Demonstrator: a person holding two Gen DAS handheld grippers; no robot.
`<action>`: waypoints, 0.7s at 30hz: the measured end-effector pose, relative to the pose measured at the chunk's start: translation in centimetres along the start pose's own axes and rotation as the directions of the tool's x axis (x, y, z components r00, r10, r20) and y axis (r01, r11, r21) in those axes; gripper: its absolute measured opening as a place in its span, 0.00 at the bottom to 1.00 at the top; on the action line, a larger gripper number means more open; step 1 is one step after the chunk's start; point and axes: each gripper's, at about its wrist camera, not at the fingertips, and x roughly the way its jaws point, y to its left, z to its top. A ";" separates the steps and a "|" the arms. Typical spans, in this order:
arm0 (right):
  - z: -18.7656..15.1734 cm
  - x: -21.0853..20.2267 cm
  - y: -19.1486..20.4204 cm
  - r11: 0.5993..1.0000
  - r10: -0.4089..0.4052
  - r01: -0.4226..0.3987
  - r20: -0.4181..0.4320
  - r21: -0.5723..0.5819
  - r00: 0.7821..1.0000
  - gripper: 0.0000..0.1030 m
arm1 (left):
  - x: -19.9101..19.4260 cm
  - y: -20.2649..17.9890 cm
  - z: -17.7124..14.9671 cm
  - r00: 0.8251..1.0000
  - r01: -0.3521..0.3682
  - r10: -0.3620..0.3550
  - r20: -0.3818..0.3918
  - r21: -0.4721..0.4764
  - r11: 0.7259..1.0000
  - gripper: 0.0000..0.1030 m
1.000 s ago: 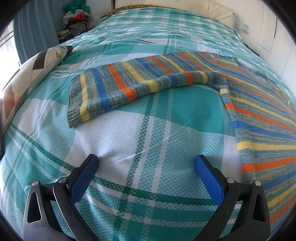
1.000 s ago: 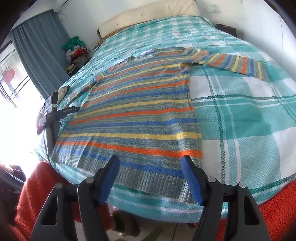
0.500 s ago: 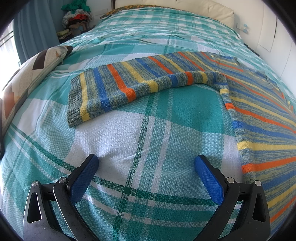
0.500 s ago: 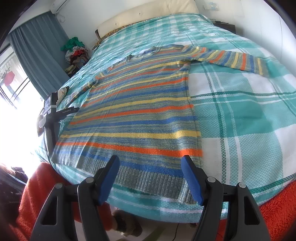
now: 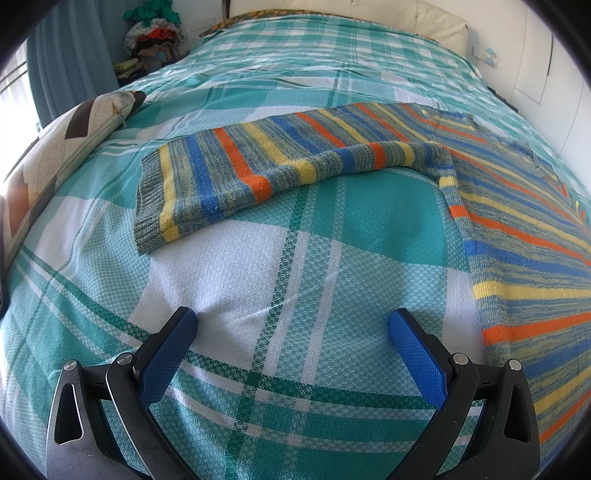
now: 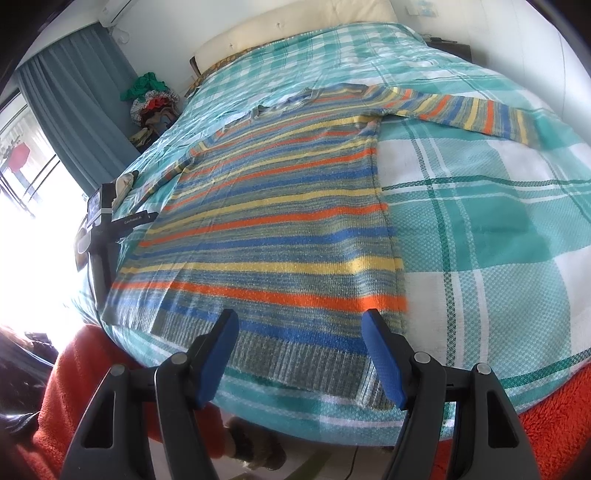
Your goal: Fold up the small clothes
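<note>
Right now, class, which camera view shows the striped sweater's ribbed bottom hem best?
The right wrist view: the hem runs across the bed edge, just beyond the open fingers. The left wrist view shows only a sleeve and one side of the sweater, no hem.

home bedroom: plaid-covered bed [image 5: 258,266], curtain [image 6: 85,107]

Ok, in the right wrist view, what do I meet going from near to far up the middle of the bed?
Right gripper, jaws open → sweater hem → sweater body → sweater collar → bare plaid bedspread → cream headboard.
</note>
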 end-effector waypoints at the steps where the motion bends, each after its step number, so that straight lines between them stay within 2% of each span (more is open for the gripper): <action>1: 0.0 0.0 0.0 1.000 -0.001 0.001 0.002 0.000 1.000 0.67 | 0.0 0.0 0.0 1.000 0.000 0.000 0.000 0.000 1.000 1.00; 21: -0.3 -0.2 0.0 1.000 -0.008 0.008 0.009 -0.003 1.000 0.67 | 0.0 0.0 0.0 1.000 0.000 0.000 0.000 0.000 1.000 1.00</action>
